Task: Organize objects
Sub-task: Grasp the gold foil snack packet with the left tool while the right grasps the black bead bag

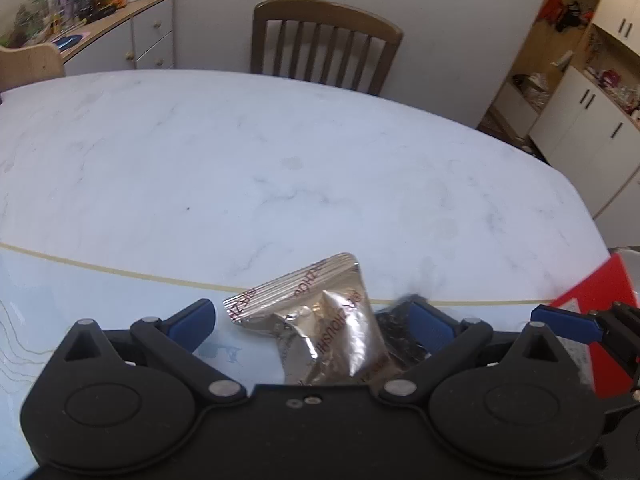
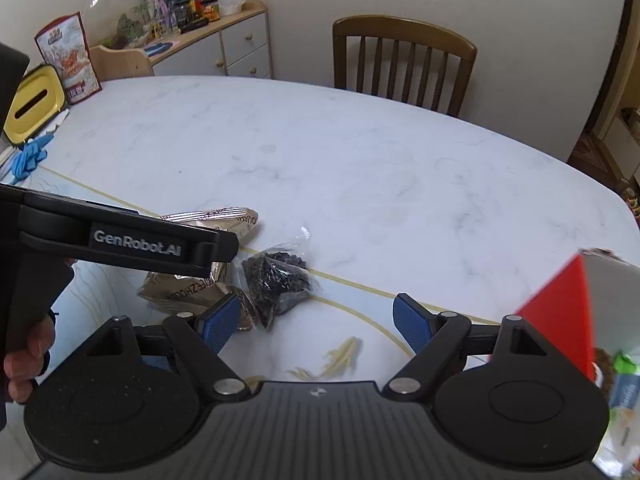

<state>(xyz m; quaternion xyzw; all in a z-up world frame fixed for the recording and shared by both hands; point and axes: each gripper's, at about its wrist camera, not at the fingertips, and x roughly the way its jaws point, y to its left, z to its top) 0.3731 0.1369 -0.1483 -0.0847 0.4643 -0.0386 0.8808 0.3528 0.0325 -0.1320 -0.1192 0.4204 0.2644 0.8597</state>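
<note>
Left tool [image 1: 316, 320] gaping around foil packet [image 1: 320, 328]; right tool [image 2: 316, 320] gaping

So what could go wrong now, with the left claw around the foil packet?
The left claw is open around the foil packet, and the clear bag of dark pieces lies against it, so closing might pinch both. The crinkled foil could also slip out. The right claw hovers close and may bump them.
</note>
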